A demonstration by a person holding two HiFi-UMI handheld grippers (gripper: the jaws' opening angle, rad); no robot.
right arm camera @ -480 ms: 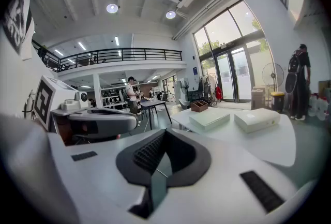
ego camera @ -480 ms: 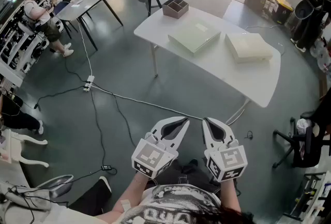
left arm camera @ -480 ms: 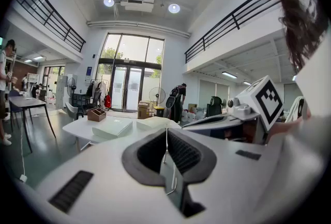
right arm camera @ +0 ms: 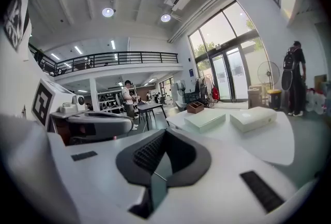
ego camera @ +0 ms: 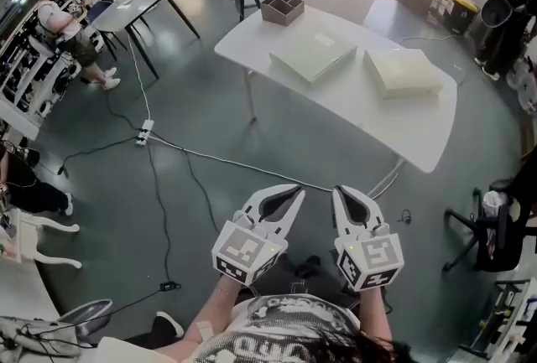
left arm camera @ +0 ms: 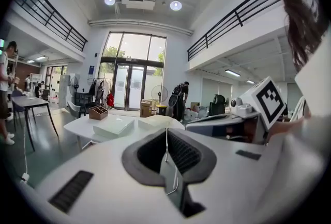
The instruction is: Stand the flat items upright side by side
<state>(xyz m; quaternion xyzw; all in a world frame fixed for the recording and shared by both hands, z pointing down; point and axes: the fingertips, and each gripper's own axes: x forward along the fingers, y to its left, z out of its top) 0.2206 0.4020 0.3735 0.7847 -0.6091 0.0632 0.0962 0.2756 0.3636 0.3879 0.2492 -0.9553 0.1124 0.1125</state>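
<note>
Grey workshop floor, cables across it; white tabletop (ego camera: 369, 114) well ahead. Two flat items lie flat on it, apart: pale green box (ego camera: 312, 58), cream box (ego camera: 403, 72). A brown divided tray (ego camera: 282, 7) sits at the far corner. Left gripper (ego camera: 295, 194) and right gripper (ego camera: 341, 194) are low over the floor, fingers closed on nothing.

Step, judged: approach. Close in, open fingers before reaching, take one box by an edge.

Versus earlier frame: grippers unchanged; floor plug (ego camera: 168, 286) sits lower in head view, suggesting a slight advance.
</note>
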